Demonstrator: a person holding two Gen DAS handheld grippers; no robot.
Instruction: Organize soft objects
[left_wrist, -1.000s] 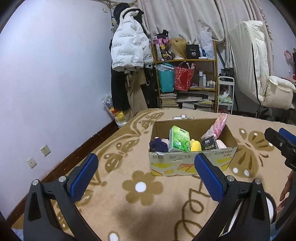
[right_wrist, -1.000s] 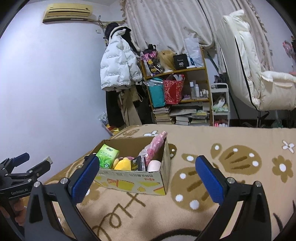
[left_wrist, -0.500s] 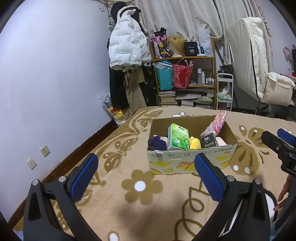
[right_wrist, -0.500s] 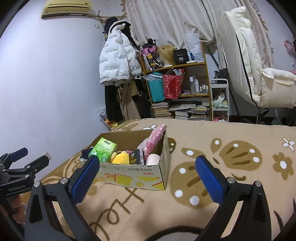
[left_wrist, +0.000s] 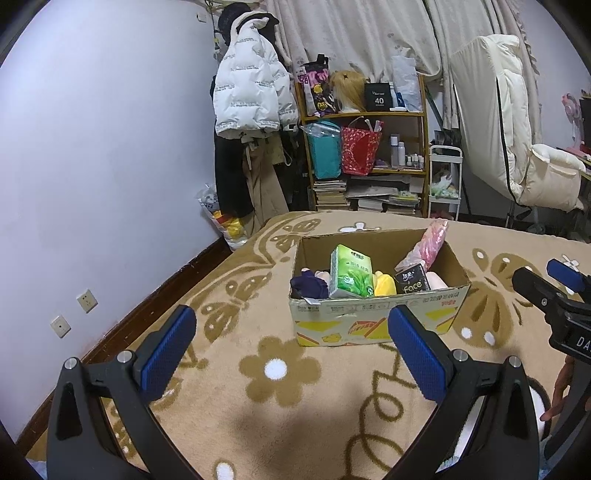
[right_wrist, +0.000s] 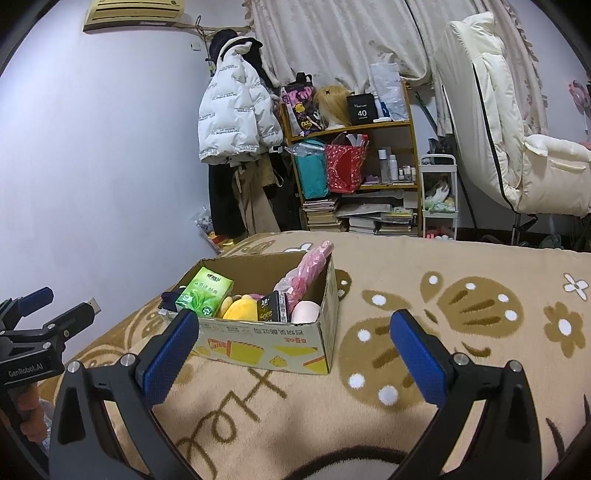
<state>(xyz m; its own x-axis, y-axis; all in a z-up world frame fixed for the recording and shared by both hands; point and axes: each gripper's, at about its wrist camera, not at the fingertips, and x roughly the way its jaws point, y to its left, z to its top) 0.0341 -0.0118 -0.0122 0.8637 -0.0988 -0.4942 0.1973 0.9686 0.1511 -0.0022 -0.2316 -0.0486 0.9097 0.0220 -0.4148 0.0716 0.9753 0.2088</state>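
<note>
Centrally, a cardboard box sits on a tan flower-patterned blanket, holding a green tissue pack, a yellow plush, a black "face" pack, a dark cloth and a pink wrapped bundle. Both grippers — left gripper and right gripper — hover short of the box, jaws spread wide, holding nothing.

A white puffer jacket hangs on the wall beside a wooden shelf holding a teal bag, a red bag and stacked books. A cream recliner stands to the right, an air conditioner high up.
</note>
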